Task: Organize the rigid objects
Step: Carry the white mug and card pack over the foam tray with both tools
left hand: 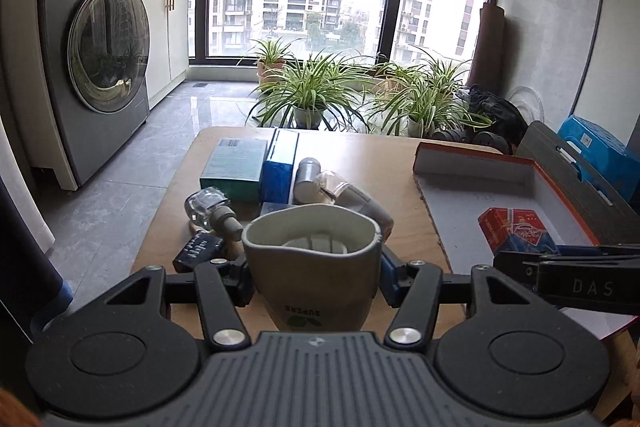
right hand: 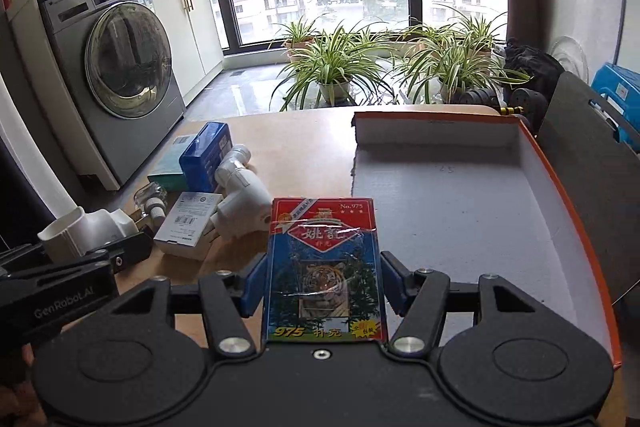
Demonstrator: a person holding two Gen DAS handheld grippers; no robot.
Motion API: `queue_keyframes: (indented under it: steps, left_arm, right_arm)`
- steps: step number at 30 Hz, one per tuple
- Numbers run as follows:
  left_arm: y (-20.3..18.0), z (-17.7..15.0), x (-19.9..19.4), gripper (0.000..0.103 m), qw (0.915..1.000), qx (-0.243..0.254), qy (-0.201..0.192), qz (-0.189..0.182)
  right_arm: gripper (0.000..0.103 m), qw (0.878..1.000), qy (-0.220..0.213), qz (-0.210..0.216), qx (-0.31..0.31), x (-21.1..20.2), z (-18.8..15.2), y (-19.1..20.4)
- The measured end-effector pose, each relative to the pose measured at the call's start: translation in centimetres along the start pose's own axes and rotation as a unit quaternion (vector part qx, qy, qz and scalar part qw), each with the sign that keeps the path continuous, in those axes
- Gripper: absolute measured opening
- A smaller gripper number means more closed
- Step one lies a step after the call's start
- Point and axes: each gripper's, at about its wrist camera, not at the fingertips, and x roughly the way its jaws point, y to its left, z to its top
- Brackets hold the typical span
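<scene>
The table (right hand: 304,135) is seen in both wrist views, with an orange-rimmed tray (right hand: 568,211) laid on its right side and a heap of loose items on its left. The tray's white floor appears bare in the right wrist view. In the heap, a teal box (left hand: 236,165) lies flat beside an upright blue box (left hand: 282,163), with a white pipe fitting (right hand: 240,195), a flat white box (right hand: 188,219) and a small glass bottle (left hand: 208,207) nearer the camera.

Two items are already gripped, so the step in hand is judged to be the carry from heap to tray. The cup (left hand: 312,267), grey with a white inside, is clamped at its sides by the left gripper (left hand: 316,281), whose jaws stand partly closed against its wall; it is held in front of the heap. The card pack (right hand: 324,267), red and blue with a tiger printed on it, is pinched by its edges in the right gripper (right hand: 322,291), about half open, and is held near the tray's near left edge.

Next, the pack is probably to be brought over the tray floor, lowered flat into a corner and released; the cup is then to be set upright beside it. Care is called for so that the two grippers, now close together, do not collide.
</scene>
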Motion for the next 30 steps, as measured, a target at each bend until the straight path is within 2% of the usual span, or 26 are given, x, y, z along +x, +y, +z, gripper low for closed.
queue_keyframes:
  steps: [14,22,30]
  left_arm:
    - [-9.2,1.1,4.9,0.058,0.9977,0.038,0.010,-0.055]
    - [-11.8,0.5,7.3,0.058,0.9972,0.053,0.000,-0.053]
    - [-13.7,-1.0,8.7,0.058,0.9960,0.079,0.003,-0.041]
  right_arm:
    - [0.071,0.998,-0.018,-0.045,0.037,-0.4,0.7,-10.1]
    - [0.071,0.997,-0.011,-0.045,0.057,0.6,-0.3,-14.5]
    - [0.071,0.998,-0.005,-0.021,0.054,1.9,-0.7,-16.0]
